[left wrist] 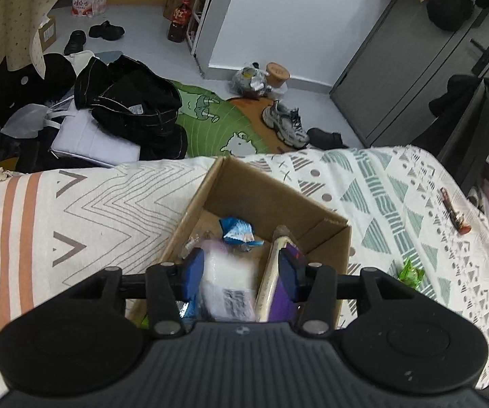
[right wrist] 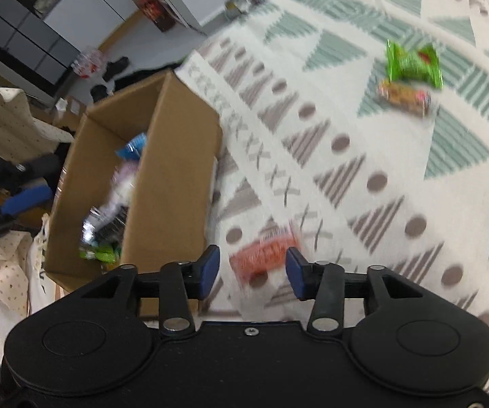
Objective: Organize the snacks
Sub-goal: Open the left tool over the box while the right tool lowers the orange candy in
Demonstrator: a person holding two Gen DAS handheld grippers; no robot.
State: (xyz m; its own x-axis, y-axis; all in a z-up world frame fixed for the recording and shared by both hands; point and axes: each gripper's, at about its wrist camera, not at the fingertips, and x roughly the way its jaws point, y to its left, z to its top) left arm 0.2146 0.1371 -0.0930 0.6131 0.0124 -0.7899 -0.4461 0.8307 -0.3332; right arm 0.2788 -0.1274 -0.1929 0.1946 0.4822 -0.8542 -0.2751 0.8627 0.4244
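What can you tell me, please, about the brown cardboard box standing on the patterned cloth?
The brown cardboard box is open-topped, of plain corrugated card, standing upright on the patterned cloth. It holds several wrapped snacks: a blue packet, a white one, a purple one and a green one at one end. The left gripper hangs over its opening.

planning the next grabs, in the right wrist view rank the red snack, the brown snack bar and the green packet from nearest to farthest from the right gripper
1. red snack, on the cloth between the right gripper's open jaws
2. brown snack bar, farther up and to the right
3. green packet, just beyond the bar, touching it or nearly so
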